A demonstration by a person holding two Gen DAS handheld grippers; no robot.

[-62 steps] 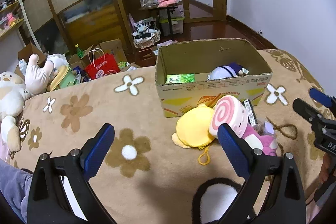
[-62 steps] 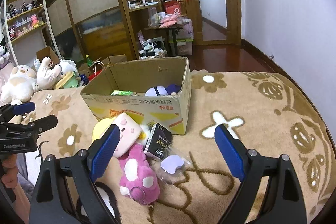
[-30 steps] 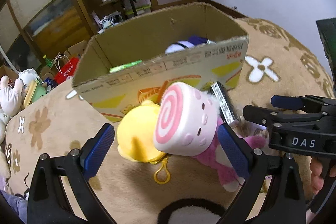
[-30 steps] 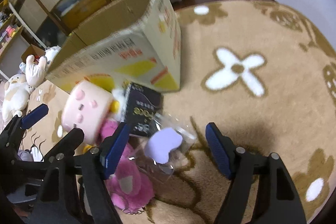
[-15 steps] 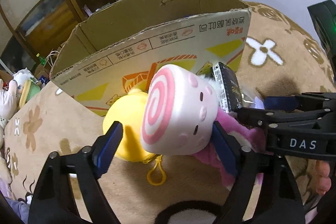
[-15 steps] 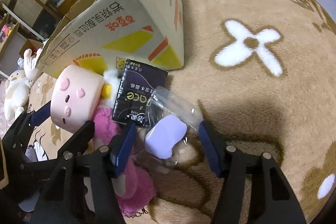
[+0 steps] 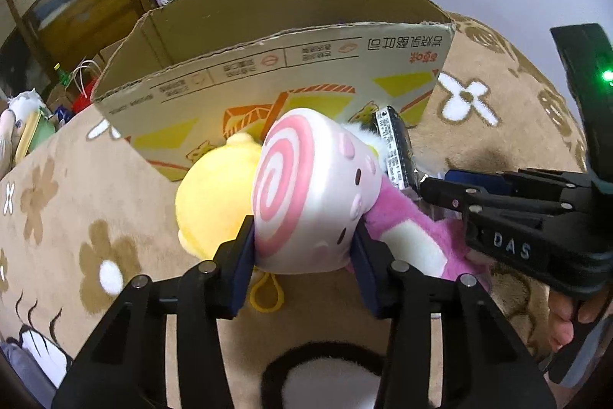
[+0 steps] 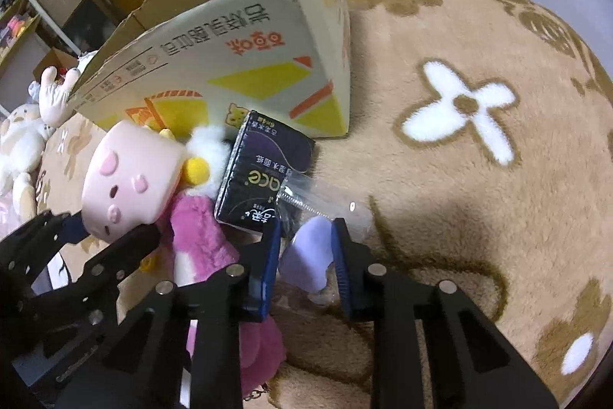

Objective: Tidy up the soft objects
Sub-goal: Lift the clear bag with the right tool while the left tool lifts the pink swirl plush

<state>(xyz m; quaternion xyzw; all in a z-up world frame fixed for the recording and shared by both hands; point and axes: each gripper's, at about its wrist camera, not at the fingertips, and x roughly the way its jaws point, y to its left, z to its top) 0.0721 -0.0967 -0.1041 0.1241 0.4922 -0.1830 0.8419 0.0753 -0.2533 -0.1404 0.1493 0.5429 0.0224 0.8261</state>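
Two claws pinch: left claw (image 7: 304, 255) swirl plush (image 7: 306, 194), right claw (image 8: 304, 255) lilac pouch (image 8: 308, 255).

On the blanket (image 8: 479, 64), the swirl-roll plush (image 7: 306, 194) lies before the cardboard box (image 7: 268, 64), round plush (image 7: 214, 194) left, tissue pack (image 8: 264, 171) right, bagged item (image 8: 310, 248) nearest.

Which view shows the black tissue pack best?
The right wrist view: the tissue pack shows its whole printed face, lying beside the cardboard box. In the left wrist view only its narrow edge shows behind the swirl plush.
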